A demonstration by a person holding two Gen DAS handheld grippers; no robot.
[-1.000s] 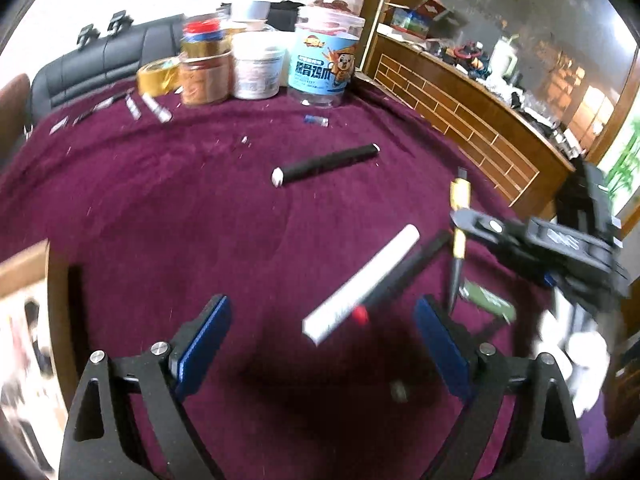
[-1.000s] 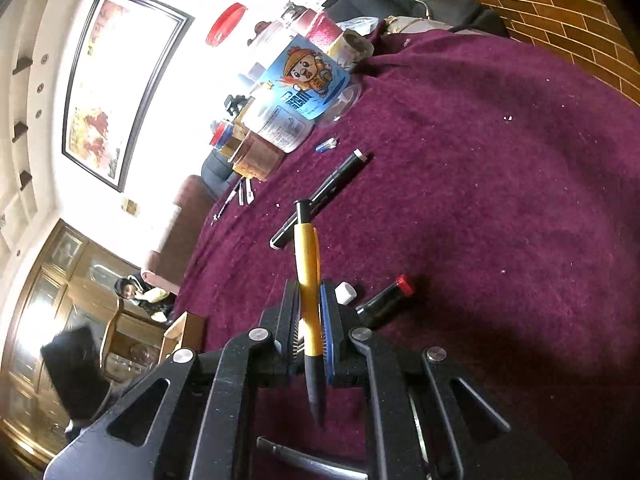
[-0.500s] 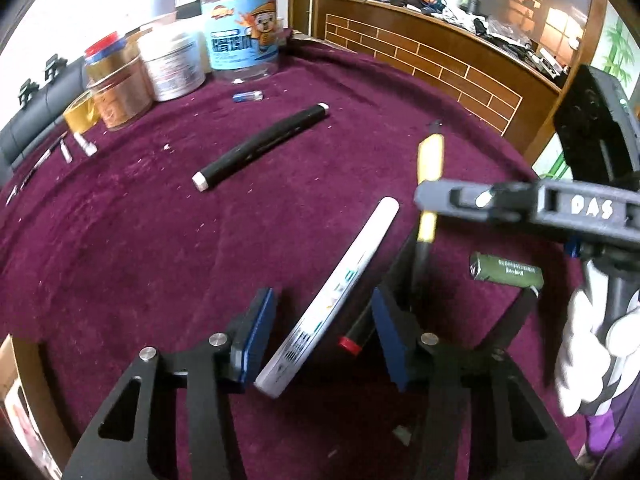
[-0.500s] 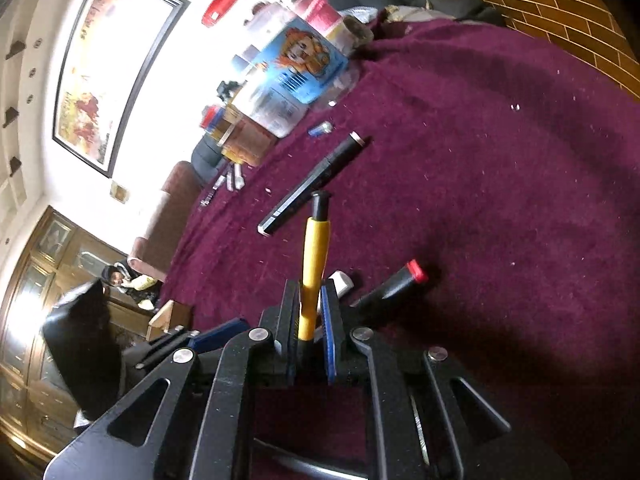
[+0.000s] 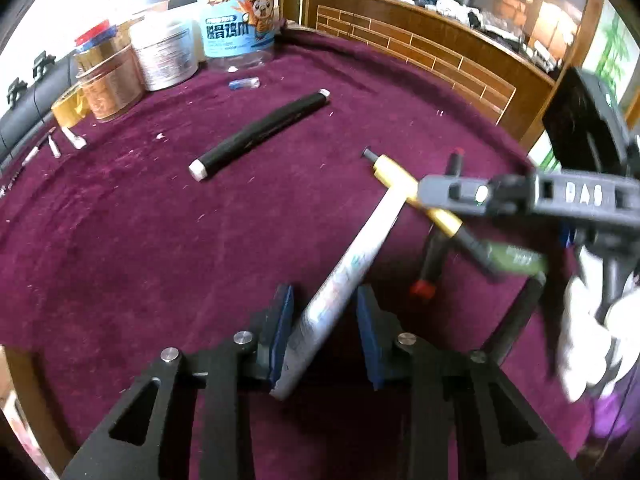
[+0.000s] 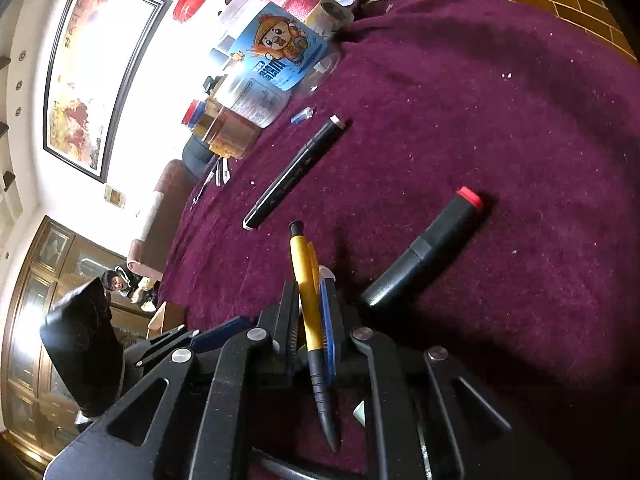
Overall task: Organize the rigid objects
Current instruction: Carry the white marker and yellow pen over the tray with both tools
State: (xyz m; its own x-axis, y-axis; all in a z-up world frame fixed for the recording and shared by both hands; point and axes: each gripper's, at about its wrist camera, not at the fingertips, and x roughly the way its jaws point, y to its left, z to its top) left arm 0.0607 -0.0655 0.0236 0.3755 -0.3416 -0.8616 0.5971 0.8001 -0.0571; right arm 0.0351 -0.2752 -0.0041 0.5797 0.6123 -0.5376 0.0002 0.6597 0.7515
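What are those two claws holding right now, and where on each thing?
The right claw clamps the yellow pen mid-barrel. The left claw is closing around the white marker's near end, not yet gripping.

A domestic living or dining room. Ahead of the tools lies a round table under a plum-coloured velvet cloth [image 5: 120, 240], bearing clear plastic food jars [image 5: 240, 20]. Beyond it stand a black leather sofa [image 5: 28, 116], a large dark-framed landscape painting [image 6: 92, 76] on a white wall, a glass-fronted wooden cabinet [image 6: 48, 280], and a cluttered brick-patterned wooden counter [image 5: 420, 52].
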